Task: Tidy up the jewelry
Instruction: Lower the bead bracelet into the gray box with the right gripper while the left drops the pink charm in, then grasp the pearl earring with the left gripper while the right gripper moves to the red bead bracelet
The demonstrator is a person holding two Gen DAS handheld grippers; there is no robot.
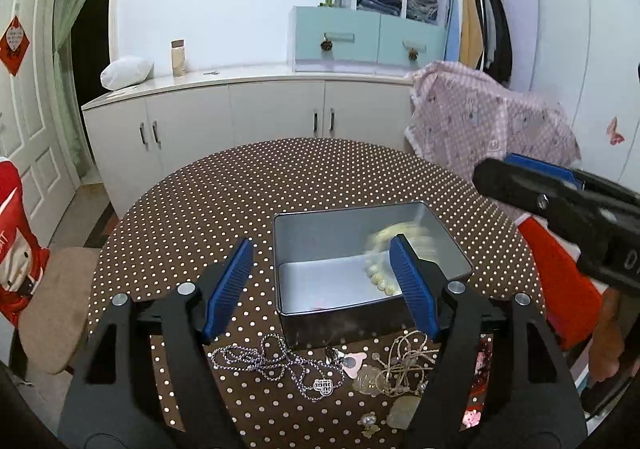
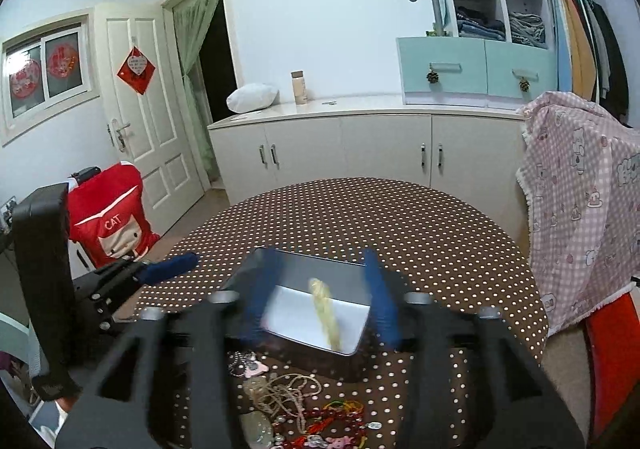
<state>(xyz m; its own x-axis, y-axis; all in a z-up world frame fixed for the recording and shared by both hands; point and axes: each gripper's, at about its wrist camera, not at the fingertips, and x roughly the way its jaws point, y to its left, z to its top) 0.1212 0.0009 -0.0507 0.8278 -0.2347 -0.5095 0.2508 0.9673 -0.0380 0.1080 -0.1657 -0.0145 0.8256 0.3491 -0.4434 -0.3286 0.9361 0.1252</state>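
Note:
A metal tin sits on the polka-dot table. A cream bead strand, blurred, is dropping into the tin's right side; it also shows in the right wrist view inside the tin. My left gripper is open and empty over the tin's near left. My right gripper is open, blurred, above the tin. A silver chain, a beige cord necklace and pink charms lie in front of the tin. Red beads lie nearest in the right wrist view.
A chair with a pink checked cloth stands at the table's right. A red-covered chair and a tan seat stand at the left. White cabinets line the back wall.

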